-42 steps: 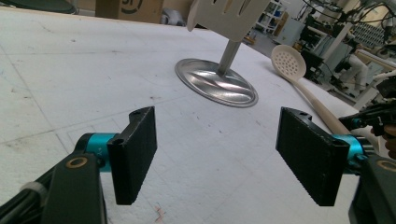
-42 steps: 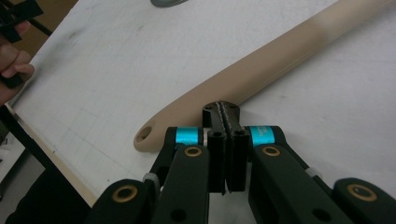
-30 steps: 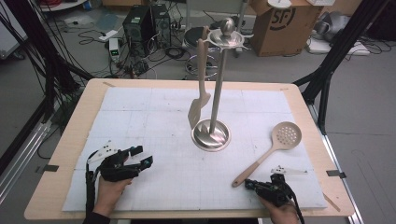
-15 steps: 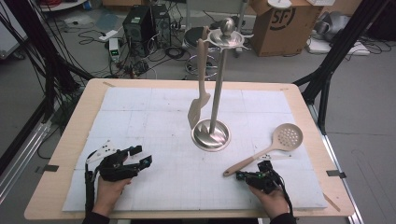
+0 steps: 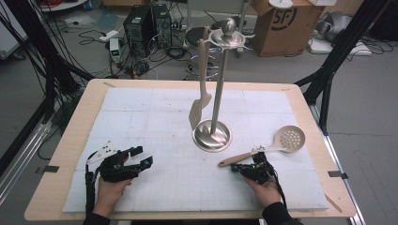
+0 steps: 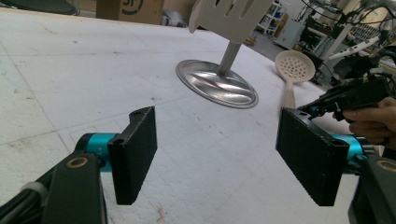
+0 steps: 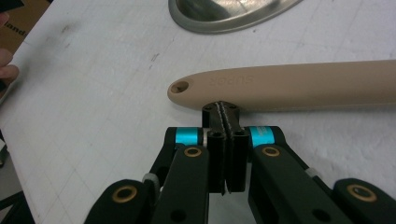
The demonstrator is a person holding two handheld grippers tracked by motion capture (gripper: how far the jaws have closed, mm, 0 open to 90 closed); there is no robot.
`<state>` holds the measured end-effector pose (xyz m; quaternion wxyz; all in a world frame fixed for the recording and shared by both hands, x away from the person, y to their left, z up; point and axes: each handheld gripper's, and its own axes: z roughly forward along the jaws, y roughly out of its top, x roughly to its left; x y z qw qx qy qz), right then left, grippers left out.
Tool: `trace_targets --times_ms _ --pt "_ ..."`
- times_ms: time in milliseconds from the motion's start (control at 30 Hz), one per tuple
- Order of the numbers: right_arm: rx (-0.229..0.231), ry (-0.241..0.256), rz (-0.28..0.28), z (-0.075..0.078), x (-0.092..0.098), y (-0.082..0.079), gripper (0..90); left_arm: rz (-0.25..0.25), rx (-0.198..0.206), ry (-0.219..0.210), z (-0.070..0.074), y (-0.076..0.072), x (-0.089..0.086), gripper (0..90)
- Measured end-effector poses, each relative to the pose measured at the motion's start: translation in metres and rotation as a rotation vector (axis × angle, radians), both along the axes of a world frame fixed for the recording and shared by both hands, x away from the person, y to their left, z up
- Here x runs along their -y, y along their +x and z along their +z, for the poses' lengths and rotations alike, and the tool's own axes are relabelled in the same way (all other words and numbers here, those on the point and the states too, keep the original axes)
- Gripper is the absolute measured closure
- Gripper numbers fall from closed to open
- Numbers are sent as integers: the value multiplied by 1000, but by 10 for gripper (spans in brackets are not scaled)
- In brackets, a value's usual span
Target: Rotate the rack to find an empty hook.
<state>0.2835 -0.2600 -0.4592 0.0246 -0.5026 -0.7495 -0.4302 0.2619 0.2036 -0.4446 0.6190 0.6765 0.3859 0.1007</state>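
Note:
A metal utensil stand (image 5: 212, 136) rises from its round base at mid-table, and a beige slotted spatula (image 5: 201, 101) hangs from its top. A beige skimmer spoon (image 5: 291, 139) lies flat to the right, its handle pointing toward the near edge. My right gripper (image 5: 238, 167) is shut with nothing between the jaws. Its tips (image 7: 226, 112) rest against the side of the spoon handle (image 7: 299, 86), close to the end with the hole. My left gripper (image 5: 142, 156) sits low at the near left, jaws wide open and empty (image 6: 224, 154), facing the stand base (image 6: 215, 84).
A white foam mat (image 5: 155, 117) covers the wooden table (image 5: 80, 122). Open mat lies between the two grippers and behind the left one. Beyond the far edge, cables, a cardboard box (image 5: 281, 23) and black frame legs stand on the floor.
My right gripper has moved forward and to the left against the spoon handle. The handle end has swung left and away from the near edge; the spoon head stayed about where it was. The left gripper held still.

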Motion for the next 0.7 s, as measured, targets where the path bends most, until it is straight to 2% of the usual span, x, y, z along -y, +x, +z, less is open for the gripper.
trace_targets --times_ms 300,433,567,700 --pt "12 -10 -4 0 -9 13 900 -2 2 0 0 0 0 298" --pt "33 -24 19 2 -9 16 900 3 0 -4 0 0 -2 298" --pt "51 -7 -34 8 5 21 900 4 -1 -6 -1 1 -2 298" --pt "77 -14 -91 20 25 34 900 -1 -1 -2 0 1 -1 298"
